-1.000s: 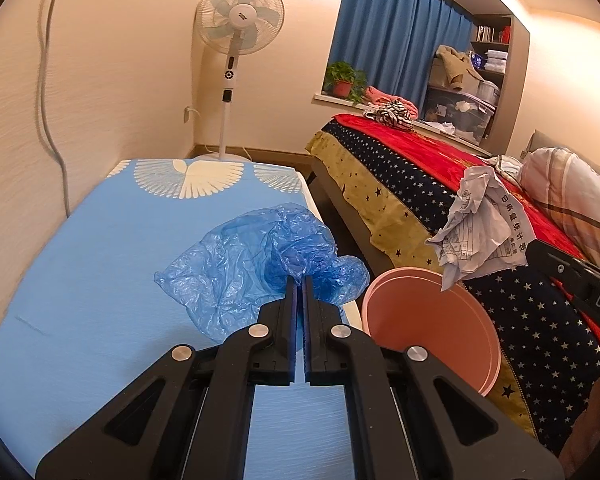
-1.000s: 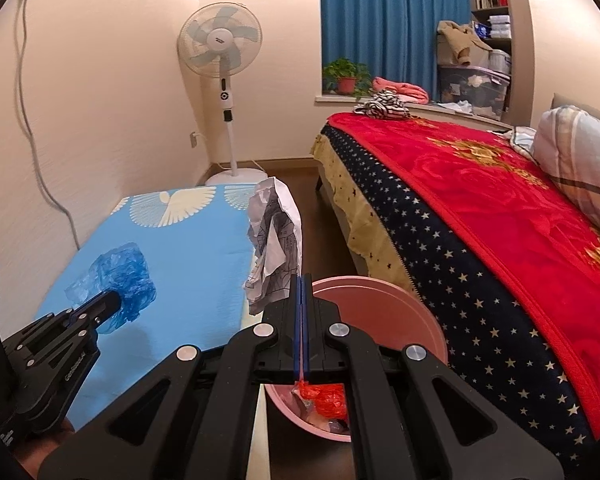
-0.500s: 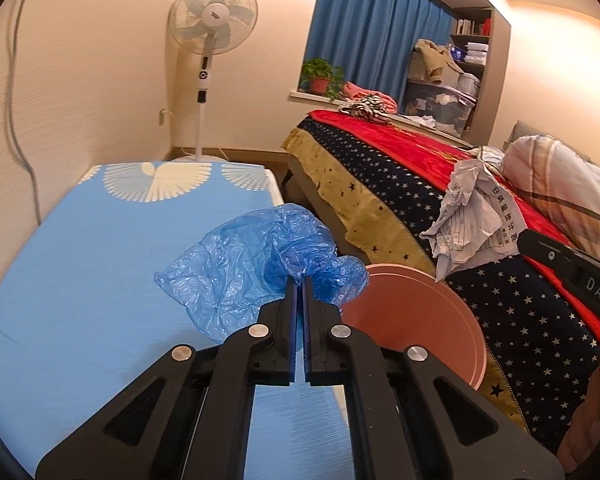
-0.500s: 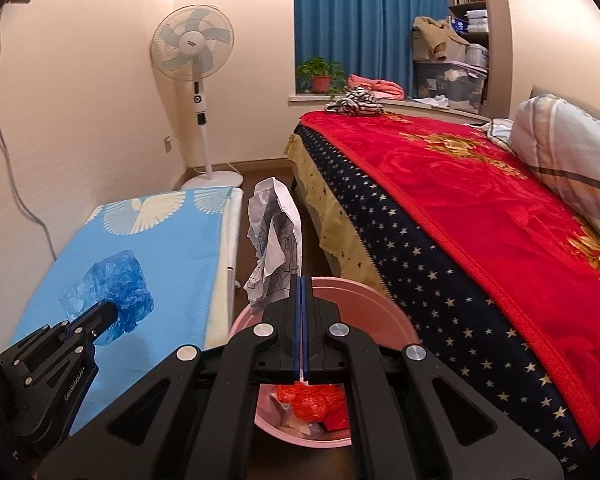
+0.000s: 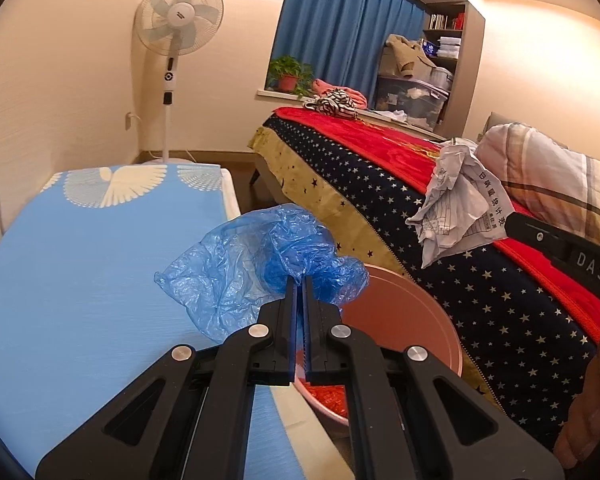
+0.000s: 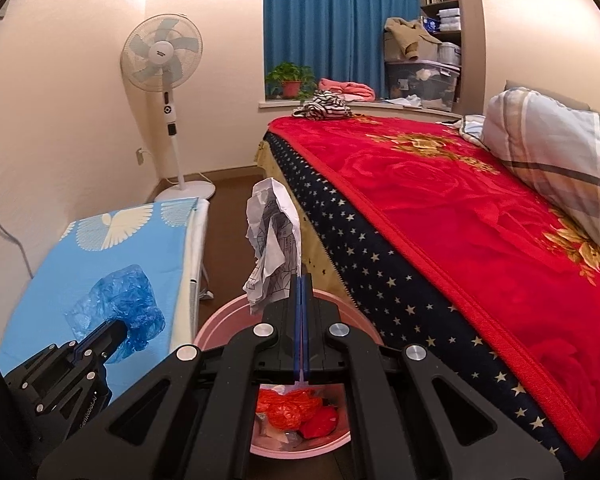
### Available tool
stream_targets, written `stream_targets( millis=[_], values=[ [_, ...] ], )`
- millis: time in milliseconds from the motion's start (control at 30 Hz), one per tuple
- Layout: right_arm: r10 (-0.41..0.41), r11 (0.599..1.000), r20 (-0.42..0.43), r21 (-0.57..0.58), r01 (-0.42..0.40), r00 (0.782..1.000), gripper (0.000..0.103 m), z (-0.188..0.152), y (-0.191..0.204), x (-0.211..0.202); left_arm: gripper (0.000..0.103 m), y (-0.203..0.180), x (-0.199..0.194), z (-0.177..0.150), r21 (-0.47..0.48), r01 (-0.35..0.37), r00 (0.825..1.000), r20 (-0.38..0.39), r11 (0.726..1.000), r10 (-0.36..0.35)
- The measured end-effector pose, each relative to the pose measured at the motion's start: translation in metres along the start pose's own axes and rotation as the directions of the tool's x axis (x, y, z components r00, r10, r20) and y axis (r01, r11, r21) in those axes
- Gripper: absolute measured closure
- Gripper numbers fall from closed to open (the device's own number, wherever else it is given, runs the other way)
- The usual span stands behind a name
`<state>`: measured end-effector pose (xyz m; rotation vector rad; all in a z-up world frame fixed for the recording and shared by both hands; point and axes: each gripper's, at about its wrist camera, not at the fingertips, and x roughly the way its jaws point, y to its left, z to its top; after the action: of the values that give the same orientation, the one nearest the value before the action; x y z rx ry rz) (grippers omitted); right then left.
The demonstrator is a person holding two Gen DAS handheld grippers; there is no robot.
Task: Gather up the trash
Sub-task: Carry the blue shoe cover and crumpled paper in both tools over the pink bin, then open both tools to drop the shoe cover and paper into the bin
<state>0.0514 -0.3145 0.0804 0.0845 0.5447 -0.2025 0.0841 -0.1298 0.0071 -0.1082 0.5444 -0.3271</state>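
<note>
My left gripper [image 5: 299,280] is shut on a crumpled blue plastic bag [image 5: 256,264], held in the air at the left edge of a pink bin [image 5: 404,316]. It also shows in the right wrist view [image 6: 116,330] with the blue plastic bag [image 6: 120,304]. My right gripper [image 6: 303,278] is shut on a crumpled printed paper [image 6: 274,248], held above the pink bin [image 6: 220,324], which holds red trash [image 6: 296,408]. The paper [image 5: 460,204] and right gripper [image 5: 512,222] show in the left wrist view.
A low mattress with a blue cover [image 5: 80,248] lies left of the bin. A bed with a red and starred blanket [image 6: 440,208] stands right of it. A standing fan [image 6: 168,92] is by the far wall. A striped pillow [image 6: 556,140] lies on the bed.
Both grippers have moved over the bin with their loads. The view has swung right and the red trash inside the bin has come into sight.
</note>
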Motion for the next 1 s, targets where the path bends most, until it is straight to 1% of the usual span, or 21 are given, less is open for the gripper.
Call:
stream_targets(
  millis=[367,700,867,933,967,1000],
  values=[
    [-0.040,0.999,-0.033,0.013,0.040,0.999,0.103,-0.005,-0.007,0.020,0.101,-0.009,0.026,-0.007,0.002,0.032,0.999,-0.043,0.999,-0.032],
    [-0.065,0.997,-0.070,0.031,0.067,0.995,0.103,-0.013,-0.018,0.035,0.101,-0.018,0.049,-0.014,0.005,0.073,0.994,-0.086,0.997,-0.072],
    [-0.074,0.996,-0.082,0.040,0.077,0.994,0.103,-0.015,-0.022,0.041,0.101,-0.022,0.059,-0.016,0.002,0.098,0.989,-0.107,0.995,-0.098],
    [-0.082,0.995,-0.082,0.047,0.086,0.993,0.102,-0.015,-0.026,0.042,0.101,-0.024,0.064,-0.018,-0.002,0.125,0.984,-0.126,0.992,-0.124],
    [-0.088,0.994,-0.079,0.052,0.092,0.993,0.102,-0.015,-0.027,0.042,0.100,-0.026,0.068,-0.018,-0.006,0.142,0.980,-0.142,0.990,-0.142],
    [-0.097,0.993,-0.075,0.059,0.101,0.992,0.099,-0.015,-0.028,0.042,0.093,-0.027,0.070,-0.019,-0.006,0.149,0.977,-0.152,0.989,-0.148]
  ],
)
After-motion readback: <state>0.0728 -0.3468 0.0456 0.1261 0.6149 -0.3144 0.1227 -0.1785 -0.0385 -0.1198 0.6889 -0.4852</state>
